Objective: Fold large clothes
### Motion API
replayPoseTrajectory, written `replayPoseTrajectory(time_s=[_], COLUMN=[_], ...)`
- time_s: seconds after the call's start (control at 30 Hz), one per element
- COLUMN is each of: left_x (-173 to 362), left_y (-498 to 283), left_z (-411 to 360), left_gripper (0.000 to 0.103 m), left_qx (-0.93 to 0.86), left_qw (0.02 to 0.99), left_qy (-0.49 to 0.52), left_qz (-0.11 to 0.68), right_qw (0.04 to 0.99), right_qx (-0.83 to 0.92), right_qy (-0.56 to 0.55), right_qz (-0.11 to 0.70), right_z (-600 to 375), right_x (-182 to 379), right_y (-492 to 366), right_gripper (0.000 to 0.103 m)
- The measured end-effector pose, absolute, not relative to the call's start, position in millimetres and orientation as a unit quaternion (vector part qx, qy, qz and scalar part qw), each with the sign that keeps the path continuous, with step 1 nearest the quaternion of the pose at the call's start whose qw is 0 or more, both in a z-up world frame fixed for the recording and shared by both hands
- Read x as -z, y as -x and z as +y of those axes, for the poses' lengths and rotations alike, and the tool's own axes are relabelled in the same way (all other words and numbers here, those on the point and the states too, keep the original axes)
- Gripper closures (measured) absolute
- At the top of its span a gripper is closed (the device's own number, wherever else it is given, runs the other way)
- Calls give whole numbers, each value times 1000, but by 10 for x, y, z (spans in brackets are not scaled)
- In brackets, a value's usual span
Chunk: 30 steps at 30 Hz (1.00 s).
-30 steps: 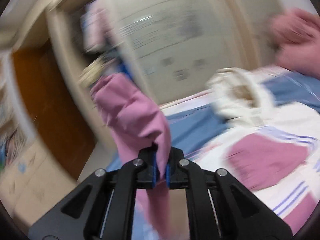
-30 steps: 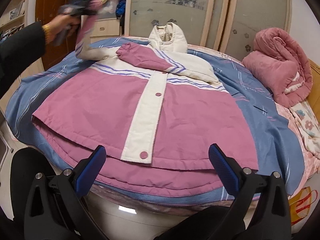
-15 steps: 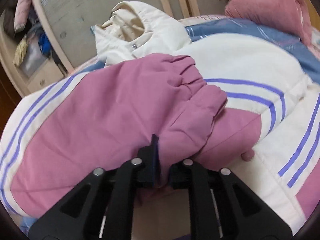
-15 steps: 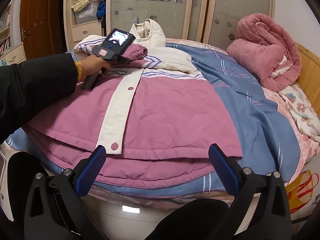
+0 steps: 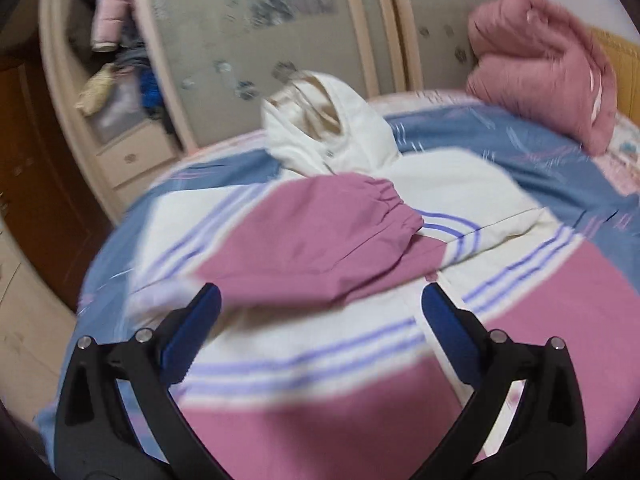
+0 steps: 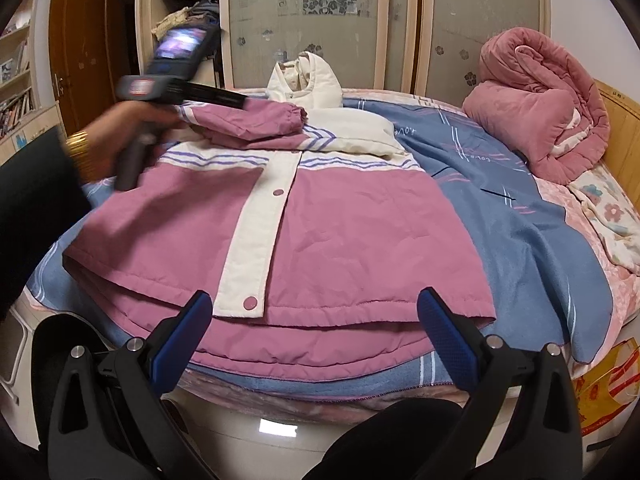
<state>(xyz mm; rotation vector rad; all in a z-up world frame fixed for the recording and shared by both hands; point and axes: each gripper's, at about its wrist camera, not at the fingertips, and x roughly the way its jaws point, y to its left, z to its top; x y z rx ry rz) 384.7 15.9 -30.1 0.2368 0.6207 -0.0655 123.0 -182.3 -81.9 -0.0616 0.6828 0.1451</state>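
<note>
A pink and white hooded jacket point(image 6: 340, 232) lies front up on the bed, snapped closed, with its hem toward me. Its pink sleeve point(image 5: 320, 236) is folded across the chest, the cuff lying just below the white hood point(image 5: 332, 128). My left gripper point(image 5: 320, 296) hovers just short of that sleeve; its jaws are opening wide and nothing is between them. In the right wrist view a hand in a dark sleeve holds the left gripper point(image 6: 224, 98) over the sleeve point(image 6: 256, 120). My right gripper point(image 6: 314, 300) stands open and empty in front of the jacket's hem.
A blue sheet point(image 6: 500, 216) covers the round bed. A rolled pink quilt point(image 6: 536, 108) sits at the back right by the wooden headboard point(image 6: 620, 136). Frosted wardrobe doors point(image 6: 304, 12) stand behind; a brown door point(image 6: 88, 52) is at left. A yellow bag point(image 6: 608, 392) hangs low right.
The left gripper carried the pink sleeve down from the air onto the jacket's chest, let it go and opened wide, drawing back a little. The right gripper stayed open.
</note>
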Motion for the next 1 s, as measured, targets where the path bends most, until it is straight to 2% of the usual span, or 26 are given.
replayPoseTrajectory(time_s=[0.2,0.43,0.63,1.0], left_x=[-65,-67,41,-9], left_y=[-2662,-1428,-968,-715], left_z=[513,604,528,459], left_gripper=[2,2,2,2], left_qx=[-27,-33,-19,-3], left_qw=[953,953,948,950], left_qy=[-74,-12,0,13], left_qz=[294,301,319,311], right_qw=[944,945,948,953], right_qx=[-83,-96,-97,-85], right_qy=[28,32,36,33], right_qz=[319,311,302,290], right_z=[-1831,-1807,-1784,-1801], right_x=[728,646,557,474], right_y=[-1136,-1041,-928,-649], right_gripper=[1,1,1,1])
